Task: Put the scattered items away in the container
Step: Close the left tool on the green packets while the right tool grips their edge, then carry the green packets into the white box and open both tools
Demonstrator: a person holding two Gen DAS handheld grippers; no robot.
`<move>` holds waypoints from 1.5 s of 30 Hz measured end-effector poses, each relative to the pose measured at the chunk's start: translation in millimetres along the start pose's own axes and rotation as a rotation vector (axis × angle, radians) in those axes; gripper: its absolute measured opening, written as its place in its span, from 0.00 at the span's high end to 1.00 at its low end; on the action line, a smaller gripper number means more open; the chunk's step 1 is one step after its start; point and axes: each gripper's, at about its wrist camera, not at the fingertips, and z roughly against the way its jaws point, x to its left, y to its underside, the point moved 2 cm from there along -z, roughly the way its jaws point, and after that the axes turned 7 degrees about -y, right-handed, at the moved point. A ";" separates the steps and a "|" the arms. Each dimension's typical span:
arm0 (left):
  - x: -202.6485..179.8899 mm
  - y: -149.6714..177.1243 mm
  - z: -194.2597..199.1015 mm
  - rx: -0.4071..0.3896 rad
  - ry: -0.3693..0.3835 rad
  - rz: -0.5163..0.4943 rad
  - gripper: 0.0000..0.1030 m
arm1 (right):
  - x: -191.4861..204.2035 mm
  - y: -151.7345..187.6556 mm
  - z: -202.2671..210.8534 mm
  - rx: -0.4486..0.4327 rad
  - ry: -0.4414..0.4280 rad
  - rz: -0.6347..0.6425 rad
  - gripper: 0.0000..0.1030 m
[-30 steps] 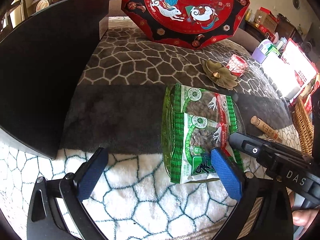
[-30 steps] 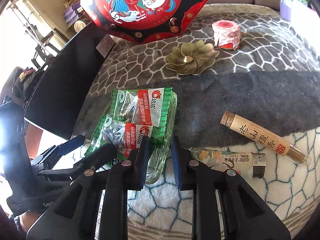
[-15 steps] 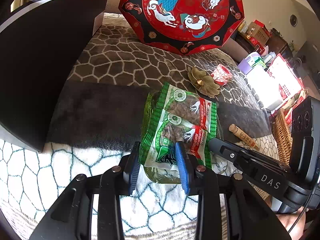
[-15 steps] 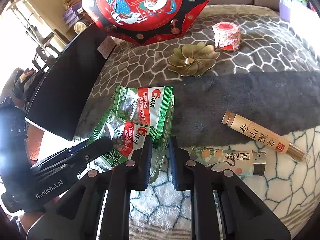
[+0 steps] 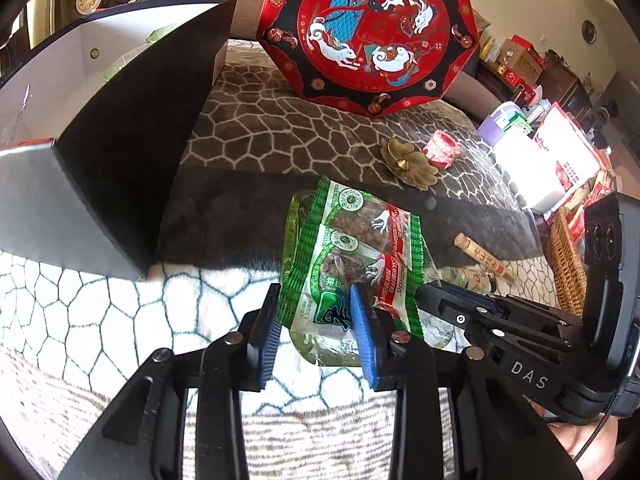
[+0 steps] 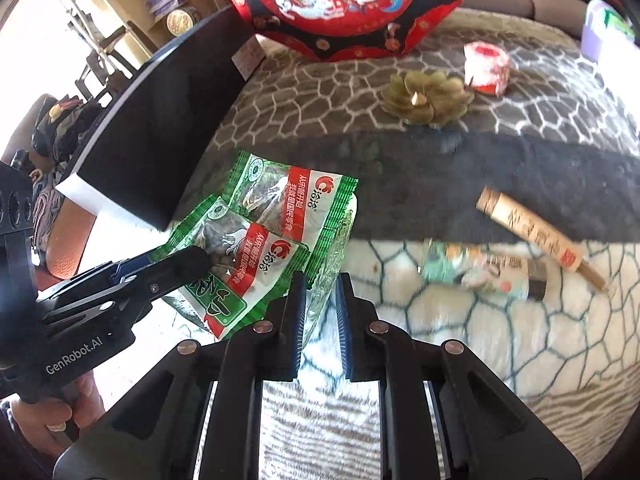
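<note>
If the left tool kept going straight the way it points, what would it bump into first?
The left tool would likely first meet the nearer green snack packet, which already sits between its fingers on the glass dish. Depth is hard to judge.

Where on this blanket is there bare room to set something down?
Free: the dark band between the black box and the snack packets, and the white patch left of the left tongs. Crowded: right side, around the incense tube, patterned tube and brass lotus dish.

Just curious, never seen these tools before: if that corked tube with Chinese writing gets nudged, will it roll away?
Probably a little: the corked tube is round and lies flat. The fluffy blanket should stop it soon. It looks light and stiff, possibly fragile.
</note>
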 end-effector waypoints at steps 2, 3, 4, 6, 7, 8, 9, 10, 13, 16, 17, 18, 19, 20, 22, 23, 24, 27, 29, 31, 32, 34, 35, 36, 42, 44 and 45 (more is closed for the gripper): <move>1.4 12.8 -3.0 0.027 -0.008 -0.011 0.70 | -0.9 8.2 -1.2 0.020 -0.016 -0.013 0.88; 2.6 18.3 -4.0 0.031 -0.007 -0.013 0.69 | -1.1 9.1 1.9 0.013 -0.023 -0.020 0.88; 4.5 22.3 -3.5 0.027 -0.003 -0.011 0.68 | -1.3 8.4 6.1 0.001 -0.029 -0.027 0.87; 8.7 26.3 2.9 0.003 0.005 -0.001 0.68 | -2.9 4.1 14.3 -0.034 -0.046 -0.049 0.87; 10.1 26.1 7.0 -0.011 0.007 0.002 0.68 | -4.4 1.4 15.8 -0.044 -0.064 -0.065 0.87; 11.2 24.6 11.0 -0.026 0.016 0.004 0.66 | -6.7 -1.2 15.4 -0.049 -0.083 -0.084 0.86; 12.7 21.6 14.2 -0.039 0.020 0.005 0.62 | -8.6 -3.7 13.7 -0.052 -0.091 -0.099 0.85; 14.1 18.1 15.6 -0.048 0.012 0.007 0.60 | -9.7 -6.1 12.2 -0.058 -0.085 -0.105 0.84; 18.6 7.2 5.3 -0.027 -0.009 0.021 0.58 | -16.0 -10.1 -2.2 -0.022 -0.069 -0.130 0.84; 19.1 4.4 -11.4 0.000 -0.020 0.009 0.58 | -19.6 -11.1 -10.7 -0.018 -0.091 -0.152 0.84; 18.5 4.3 -13.5 -0.006 -0.016 0.005 0.58 | -18.1 -12.4 -11.8 -0.015 -0.096 -0.142 0.85; 18.0 3.8 -13.6 -0.015 -0.008 0.004 0.62 | -16.1 -13.3 -12.9 -0.011 -0.094 -0.130 0.86; 16.2 3.1 -13.4 -0.016 0.015 0.002 0.72 | -14.6 -13.4 -13.4 -0.008 -0.086 -0.119 0.86; 13.4 2.3 -12.7 -0.016 0.019 -0.005 0.80 | -14.3 -13.4 -13.5 -0.007 -0.084 -0.114 0.86; 7.4 2.1 -11.5 -0.018 -0.023 -0.027 0.81 | -15.7 -12.5 -12.8 -0.009 -0.094 -0.123 0.86; 6.6 2.1 -11.3 -0.020 -0.033 -0.032 0.82 | -15.7 -12.1 -12.2 -0.010 -0.096 -0.121 0.86; 7.6 2.0 -10.9 -0.019 -0.036 -0.026 0.86 | -15.0 -11.5 -11.4 -0.011 -0.094 -0.117 0.86; 10.1 1.4 -6.4 -0.015 -0.036 -0.009 0.87 | -10.6 -10.9 -6.5 -0.018 -0.095 -0.110 0.86; 8.0 0.9 -1.1 -0.020 -0.052 -0.021 0.87 | -6.4 -11.0 -1.4 -0.020 -0.093 -0.099 0.86; 6.6 -0.6 5.3 -0.028 -0.057 -0.027 0.87 | -2.6 -10.4 3.6 -0.023 -0.099 -0.093 0.86; 6.9 -2.0 8.1 -0.031 -0.058 -0.025 0.87 | -1.6 -9.6 4.8 -0.026 -0.106 -0.090 0.86; 7.7 -3.5 9.1 -0.036 -0.060 -0.042 0.87 | -6.2 -3.7 -0.7 -0.011 -0.112 -0.105 0.88; 7.7 -1.9 5.6 -0.035 -0.070 -0.055 0.87 | -10.8 1.7 -5.8 -0.002 -0.119 -0.134 0.88; 7.6 1.2 0.8 -0.026 -0.081 -0.066 0.87 | -13.3 5.9 -7.8 -0.008 -0.133 -0.157 0.87; 6.5 13.4 -5.4 -0.032 -0.099 -0.069 0.85 | 1.7 10.9 -6.9 0.005 -0.063 -0.096 0.84; 3.8 13.7 -4.7 -0.033 -0.124 -0.090 0.87 | 2.8 10.1 -6.2 0.004 -0.048 -0.087 0.85; 2.6 13.2 -4.5 -0.029 -0.137 -0.099 0.88 | 3.8 10.3 -5.7 0.003 -0.039 -0.075 0.85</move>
